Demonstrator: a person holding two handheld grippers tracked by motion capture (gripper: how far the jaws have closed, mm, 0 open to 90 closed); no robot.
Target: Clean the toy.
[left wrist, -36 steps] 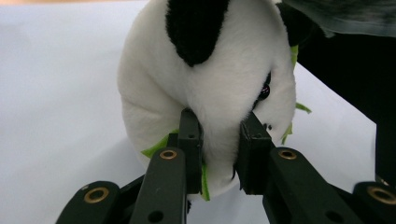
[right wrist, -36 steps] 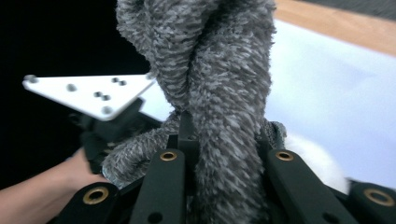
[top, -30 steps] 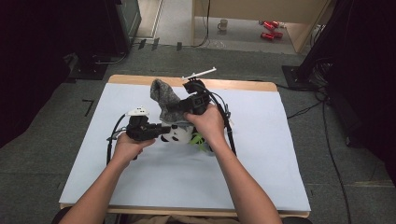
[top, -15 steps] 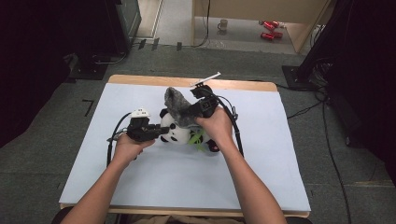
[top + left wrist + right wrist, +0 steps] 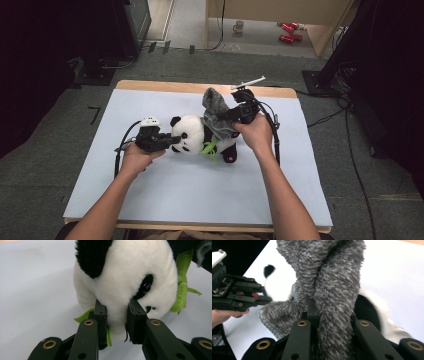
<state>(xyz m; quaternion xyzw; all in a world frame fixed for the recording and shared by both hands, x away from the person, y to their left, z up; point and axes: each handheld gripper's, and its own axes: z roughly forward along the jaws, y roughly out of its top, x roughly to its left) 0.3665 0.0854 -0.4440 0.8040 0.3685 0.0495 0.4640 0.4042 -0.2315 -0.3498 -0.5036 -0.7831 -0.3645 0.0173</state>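
- High view: a plush panda (image 5: 197, 134) lies on its side near the middle of the pale blue table cover (image 5: 200, 200), its long axis running left to right, head toward the person's left and black feet toward the right. The left gripper (image 5: 172, 142) meets the head end; the right gripper (image 5: 226, 116) sits over the body, with a grey fuzzy cloth (image 5: 216, 112) rising from its jaws and draping onto the panda's back. Green leaf trim (image 5: 210, 147) shows at the toy's front. A mug (image 5: 239, 25) and red items (image 5: 286, 31) lie on the floor beyond the table.
- Left gripper view: the left gripper (image 5: 116, 315) has its jaws pressed into the white fur of the panda's face (image 5: 125, 277), just beside the black eye patch (the plush bulges between them), so it grips the head.
- Right gripper view: the right gripper (image 5: 332, 315) is clamped on the grey fuzzy cloth (image 5: 332, 277), which stands up in a thick fold from between the jaws. The panda's white head and black ear (image 5: 269, 269) lie beyond, with the left gripper (image 5: 265, 296) farther off at the side.
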